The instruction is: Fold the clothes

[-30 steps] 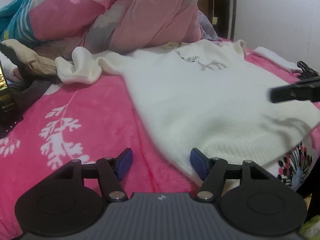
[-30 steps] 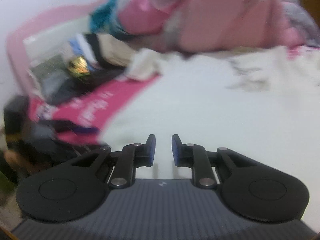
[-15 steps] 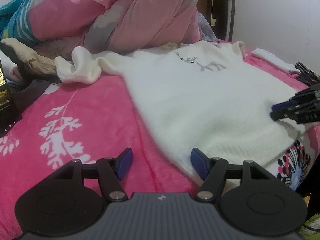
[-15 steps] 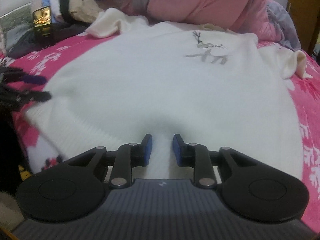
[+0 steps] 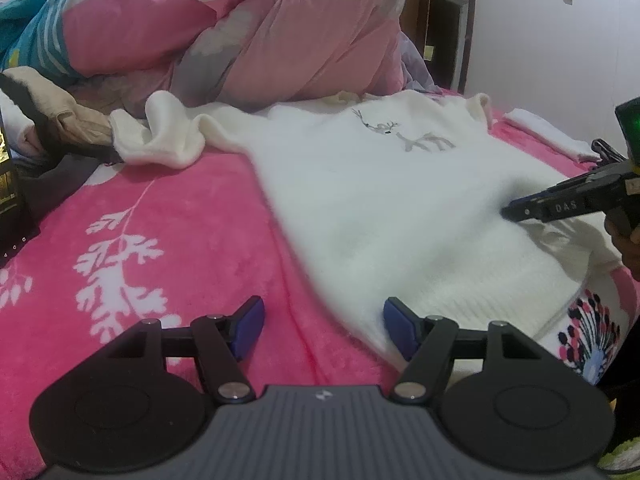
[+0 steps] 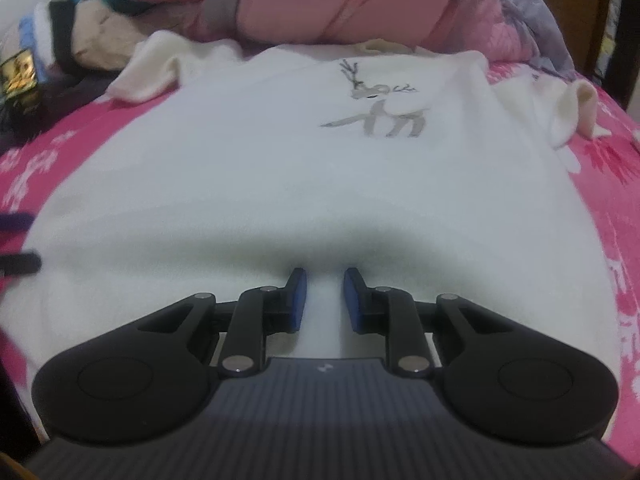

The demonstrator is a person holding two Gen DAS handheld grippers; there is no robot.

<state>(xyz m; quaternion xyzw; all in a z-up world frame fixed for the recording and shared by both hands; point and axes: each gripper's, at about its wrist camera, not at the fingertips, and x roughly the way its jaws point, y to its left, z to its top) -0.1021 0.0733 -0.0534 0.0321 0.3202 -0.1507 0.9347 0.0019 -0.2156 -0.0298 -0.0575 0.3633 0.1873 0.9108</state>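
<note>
A white fluffy sweater with a grey deer motif lies spread flat, front up, on the pink bedspread. Its left sleeve is bunched up beside it. My left gripper is open just above the bedspread at the sweater's lower left corner, and its right pad overlaps the hem. My right gripper sits low over the sweater's lower middle. Its pads stand a narrow gap apart, with fabric showing between them but not pinched. From the left wrist view, the right gripper reaches in from the right.
A heaped pink quilt lies behind the sweater. Piled clothes and a black box are at the left. A folded white cloth lies at the right near the wall, and a hand holds the right gripper.
The right gripper has swung from the bed's left side to face the sweater, then moved forward and down onto its lower part. The left gripper has stayed put.
</note>
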